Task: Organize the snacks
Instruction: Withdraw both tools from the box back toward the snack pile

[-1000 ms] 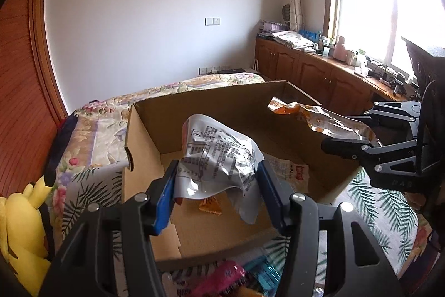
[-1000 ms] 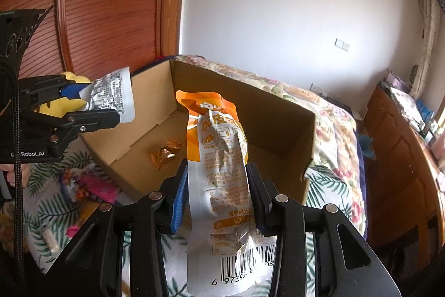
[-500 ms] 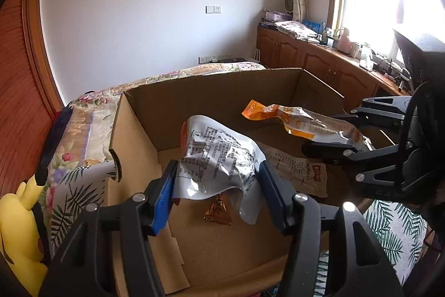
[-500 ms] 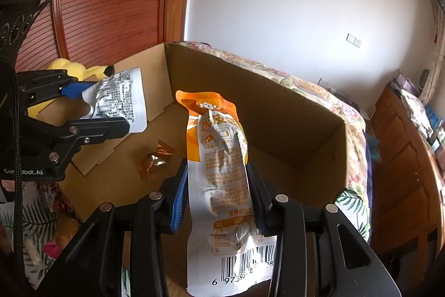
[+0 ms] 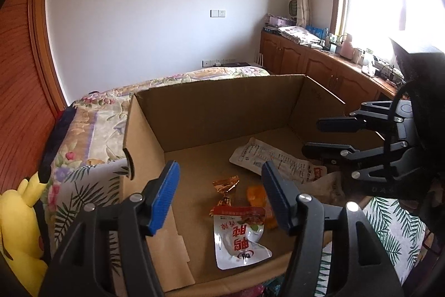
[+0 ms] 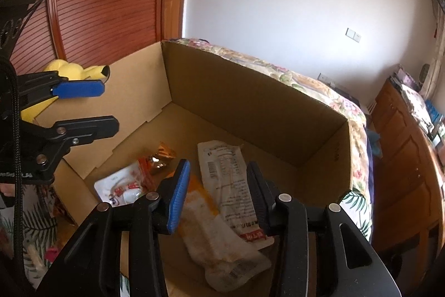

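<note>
Cardboard forms the open box [image 5: 222, 113] that fills the middle of both views, and the snacks lie loose on its floor. In the left wrist view, a white pouch with red lettering [image 5: 239, 238] sits at lower centre, a gold-wrapped candy [image 5: 225, 185] just above it, an orange packet [image 5: 260, 199] partly under the pouch's right edge, and a long pale packet with printed text [image 5: 272, 160] toward the right. In the right wrist view the orange packet [image 6: 217, 235] stretches from centre down toward the bottom edge, touching the pale packet [image 6: 230, 185] beside it. The left gripper [image 5: 219, 196] stands at the lower middle of its frame, jaws wide apart with nothing between them, above the pouch. The right gripper [image 6: 217, 196] likewise gapes wide and empty over the two long packets. Around the box lies a leaf-and-flower bedspread [image 5: 91, 113], and a yellow plush toy [image 5: 19, 235] sits at the lower left edge.
</note>
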The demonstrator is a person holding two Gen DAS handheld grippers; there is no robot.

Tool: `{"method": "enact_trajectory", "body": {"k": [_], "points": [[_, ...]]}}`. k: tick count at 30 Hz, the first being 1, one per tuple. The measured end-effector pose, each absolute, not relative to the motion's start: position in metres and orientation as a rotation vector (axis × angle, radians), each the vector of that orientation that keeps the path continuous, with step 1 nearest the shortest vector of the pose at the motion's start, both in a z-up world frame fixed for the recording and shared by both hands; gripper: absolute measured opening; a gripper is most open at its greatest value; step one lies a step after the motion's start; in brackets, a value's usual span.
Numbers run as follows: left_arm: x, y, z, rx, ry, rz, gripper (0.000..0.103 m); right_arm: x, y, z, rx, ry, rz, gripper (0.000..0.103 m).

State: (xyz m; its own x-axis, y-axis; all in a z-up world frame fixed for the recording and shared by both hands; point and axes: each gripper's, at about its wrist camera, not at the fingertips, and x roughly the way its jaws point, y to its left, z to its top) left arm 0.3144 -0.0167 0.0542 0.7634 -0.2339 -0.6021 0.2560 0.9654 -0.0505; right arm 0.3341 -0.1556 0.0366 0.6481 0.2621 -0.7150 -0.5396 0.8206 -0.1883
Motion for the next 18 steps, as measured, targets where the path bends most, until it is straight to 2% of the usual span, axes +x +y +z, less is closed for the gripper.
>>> {"method": "enact_trajectory", "body": {"k": [18], "points": [[0.226, -0.002, 0.080, 0.060, 0.591, -0.279, 0.063, 0.248, -0.185, 0.066, -0.276, 0.675, 0.438, 0.043]]}}
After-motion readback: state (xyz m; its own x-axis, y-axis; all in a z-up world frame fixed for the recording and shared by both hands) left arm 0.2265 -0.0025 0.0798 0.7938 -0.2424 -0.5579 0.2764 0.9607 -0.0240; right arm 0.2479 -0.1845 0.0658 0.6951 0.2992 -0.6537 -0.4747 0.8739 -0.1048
